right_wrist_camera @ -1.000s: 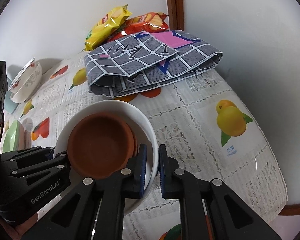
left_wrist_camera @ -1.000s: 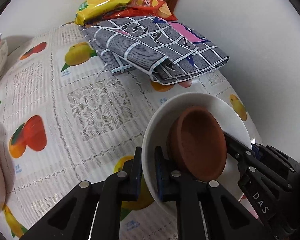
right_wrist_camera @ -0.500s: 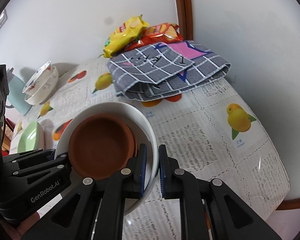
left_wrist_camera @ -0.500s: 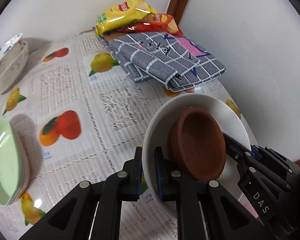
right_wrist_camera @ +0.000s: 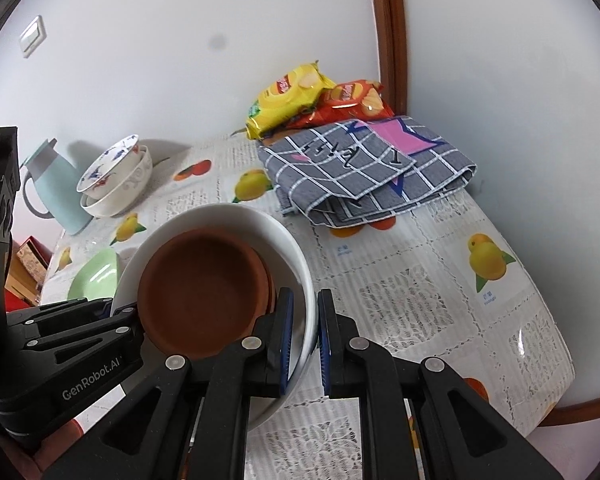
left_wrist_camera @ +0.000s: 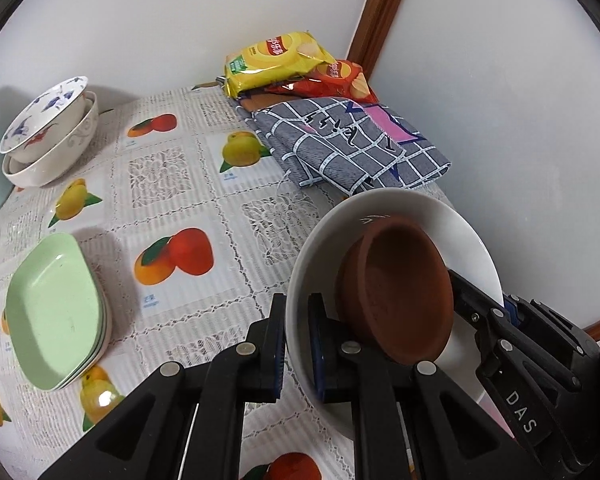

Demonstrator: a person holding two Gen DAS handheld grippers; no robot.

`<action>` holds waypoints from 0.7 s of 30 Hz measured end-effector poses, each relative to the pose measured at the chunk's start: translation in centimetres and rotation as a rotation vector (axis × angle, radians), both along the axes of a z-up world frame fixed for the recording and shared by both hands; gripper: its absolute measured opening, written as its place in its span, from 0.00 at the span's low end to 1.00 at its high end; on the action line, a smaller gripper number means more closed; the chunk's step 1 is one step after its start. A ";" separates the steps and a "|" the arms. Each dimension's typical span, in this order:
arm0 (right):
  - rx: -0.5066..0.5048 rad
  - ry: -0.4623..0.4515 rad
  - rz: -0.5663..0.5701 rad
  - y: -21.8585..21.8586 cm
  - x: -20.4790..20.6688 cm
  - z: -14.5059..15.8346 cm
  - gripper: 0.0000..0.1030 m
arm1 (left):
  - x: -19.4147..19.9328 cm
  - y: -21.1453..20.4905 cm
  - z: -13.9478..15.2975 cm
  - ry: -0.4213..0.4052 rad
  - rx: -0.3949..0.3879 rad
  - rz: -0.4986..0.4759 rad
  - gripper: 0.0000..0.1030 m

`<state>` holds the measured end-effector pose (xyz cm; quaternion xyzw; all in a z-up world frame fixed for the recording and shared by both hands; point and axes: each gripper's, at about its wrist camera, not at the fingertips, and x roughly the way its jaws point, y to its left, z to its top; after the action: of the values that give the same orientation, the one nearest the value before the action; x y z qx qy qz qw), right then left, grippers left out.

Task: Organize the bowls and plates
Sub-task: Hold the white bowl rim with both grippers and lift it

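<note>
A: Log the grip, nearest things first.

B: Your left gripper [left_wrist_camera: 296,344] is clamped on the near-left rim of the white bowl [left_wrist_camera: 452,216]. Your right gripper [right_wrist_camera: 304,344] is clamped on the opposite rim of the same bowl [right_wrist_camera: 236,212]. The brown clay dish [left_wrist_camera: 396,288] sits inside, leaning toward the right gripper's side. The bowl appears to be held off the tablecloth [left_wrist_camera: 236,184], though the pictures do not settle that.

A: Where do the stacks lie?

B: In the left wrist view, the green plates [left_wrist_camera: 56,312] are nearest, at about 9 o'clock from your left gripper, with their long axis running near to far. The stacked patterned bowls [left_wrist_camera: 48,132] are farther, at about 10 o'clock, against the wall, beside the pale blue jug [right_wrist_camera: 52,184]. The folded checked cloth [left_wrist_camera: 352,144] is at 12 o'clock, and behind it are the crisp packets [left_wrist_camera: 284,60].

A: Which relation governs the move?

B: Judgement: both stacks lie to the left, so your left gripper is the nearer and leads. If the patterned bowls are the target, you travel toward 10 o'clock and pass beside the green plates. Risk: the clay dish is loose, so tilt could slide it.
</note>
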<state>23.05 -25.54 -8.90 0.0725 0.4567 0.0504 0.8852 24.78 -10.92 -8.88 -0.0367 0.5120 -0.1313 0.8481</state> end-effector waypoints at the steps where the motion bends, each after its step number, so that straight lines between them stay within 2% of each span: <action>1: 0.003 0.001 0.001 0.2 -0.1 0.2 0.11 | -0.1 0.2 0.1 -0.002 -0.001 0.001 0.10; 7: -0.014 -0.017 -0.002 1.2 -0.5 1.3 0.09 | -0.8 1.4 0.9 -0.015 0.005 0.009 0.08; 9: 0.009 -0.013 -0.005 1.3 -0.7 1.3 0.09 | -0.9 1.7 0.7 -0.038 0.020 0.027 0.08; 15: -0.006 0.032 -0.001 2.7 -0.1 -0.7 0.09 | -0.4 2.8 -1.4 0.004 0.019 0.050 0.08; 21: 0.002 0.047 0.010 3.1 0.2 -1.7 0.09 | 0.0 3.1 -2.0 0.019 0.014 0.049 0.08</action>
<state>23.24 -22.45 -10.55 0.0721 0.4777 0.0533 0.8739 24.75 -7.78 -10.91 -0.0444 0.5199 -0.1065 0.8464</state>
